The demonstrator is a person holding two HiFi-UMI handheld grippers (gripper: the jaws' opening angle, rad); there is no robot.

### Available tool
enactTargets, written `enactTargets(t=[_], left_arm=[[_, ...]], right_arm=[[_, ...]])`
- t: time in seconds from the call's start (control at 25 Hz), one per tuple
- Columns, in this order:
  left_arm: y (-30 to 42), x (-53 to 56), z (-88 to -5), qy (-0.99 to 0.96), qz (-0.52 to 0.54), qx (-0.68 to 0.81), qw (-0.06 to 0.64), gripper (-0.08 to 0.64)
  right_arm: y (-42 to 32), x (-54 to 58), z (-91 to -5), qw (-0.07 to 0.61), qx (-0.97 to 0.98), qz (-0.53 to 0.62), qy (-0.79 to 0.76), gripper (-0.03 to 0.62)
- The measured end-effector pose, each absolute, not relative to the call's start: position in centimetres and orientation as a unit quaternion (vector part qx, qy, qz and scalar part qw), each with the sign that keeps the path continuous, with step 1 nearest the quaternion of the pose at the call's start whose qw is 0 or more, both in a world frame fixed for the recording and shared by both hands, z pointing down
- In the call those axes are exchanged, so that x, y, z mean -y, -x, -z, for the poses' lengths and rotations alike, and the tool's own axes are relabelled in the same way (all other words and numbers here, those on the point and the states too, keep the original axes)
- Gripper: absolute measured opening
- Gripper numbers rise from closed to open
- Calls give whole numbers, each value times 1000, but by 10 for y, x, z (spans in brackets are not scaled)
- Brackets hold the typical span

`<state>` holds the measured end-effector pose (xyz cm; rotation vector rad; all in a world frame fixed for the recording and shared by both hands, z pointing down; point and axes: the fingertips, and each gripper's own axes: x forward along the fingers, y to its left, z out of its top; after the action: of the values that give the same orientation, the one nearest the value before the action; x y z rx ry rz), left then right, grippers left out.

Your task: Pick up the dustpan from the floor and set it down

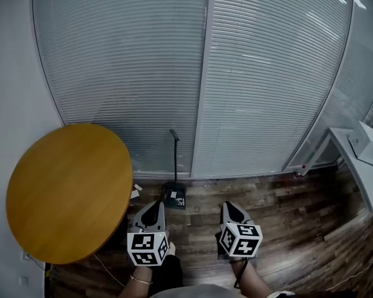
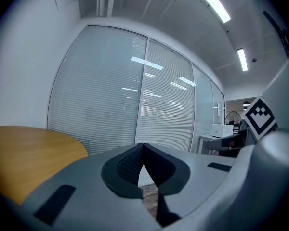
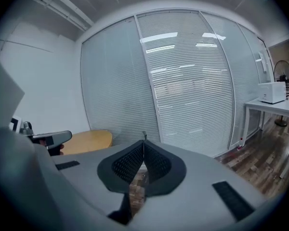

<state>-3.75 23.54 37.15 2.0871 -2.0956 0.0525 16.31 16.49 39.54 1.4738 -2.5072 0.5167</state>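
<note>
Your left tool (image 1: 153, 208) and right tool (image 1: 231, 210) hang shut and empty, low in the frame. The dustpan (image 1: 174, 195) sits lower centre on the floor (image 1: 286, 203), handle (image 1: 174, 157) apparently upright against the blinds (image 1: 255, 92). Open one tool before reaching that handle.

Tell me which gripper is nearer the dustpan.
Left. In the head view the left gripper is just short of the dustpan, slightly to its left; the right gripper is farther off to its right.
</note>
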Motion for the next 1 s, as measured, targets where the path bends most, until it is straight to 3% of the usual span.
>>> enactTargets(t=[0.48,1.0], left_arm=[[101,-101,-346,-719,-26,690,75,18],[165,-15,-382,-716,-38,690,98,18]], right_arm=[[-105,-44,-370,78,836,-168,-517,32],[-32,40,-400,102,838,-180,-505,32]])
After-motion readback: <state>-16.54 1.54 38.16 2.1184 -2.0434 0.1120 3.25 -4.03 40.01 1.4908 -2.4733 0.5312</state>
